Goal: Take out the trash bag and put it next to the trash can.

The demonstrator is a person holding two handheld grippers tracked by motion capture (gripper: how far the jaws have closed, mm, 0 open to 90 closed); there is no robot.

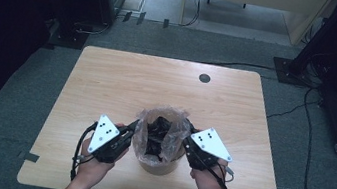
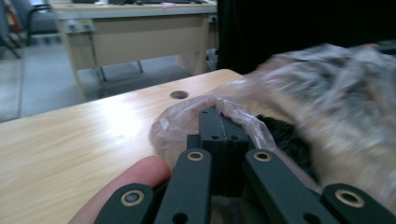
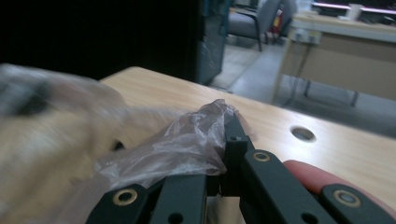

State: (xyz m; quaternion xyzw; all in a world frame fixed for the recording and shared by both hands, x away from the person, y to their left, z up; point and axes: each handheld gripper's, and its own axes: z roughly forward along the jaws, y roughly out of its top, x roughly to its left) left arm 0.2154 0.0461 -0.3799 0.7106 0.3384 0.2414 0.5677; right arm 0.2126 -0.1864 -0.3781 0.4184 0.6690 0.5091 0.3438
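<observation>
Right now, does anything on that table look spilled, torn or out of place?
Nothing stands out. The clear plastic bag sits upright in the small bin, with dark contents inside. The left hand-held gripper and right hand-held gripper each pinch its edge. No spill shows on the table.

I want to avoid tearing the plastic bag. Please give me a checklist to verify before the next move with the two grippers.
1. Left gripper shut on the plastic bag edge: ok.
2. Right gripper shut on the bag's opposite edge: ok.
3. Bin upright on the table: ok.
4. Dark contents inside the bag: ok.
5. Bag free of tears: cannot tell.
6. Bag free from bin rim: cannot tell.
</observation>
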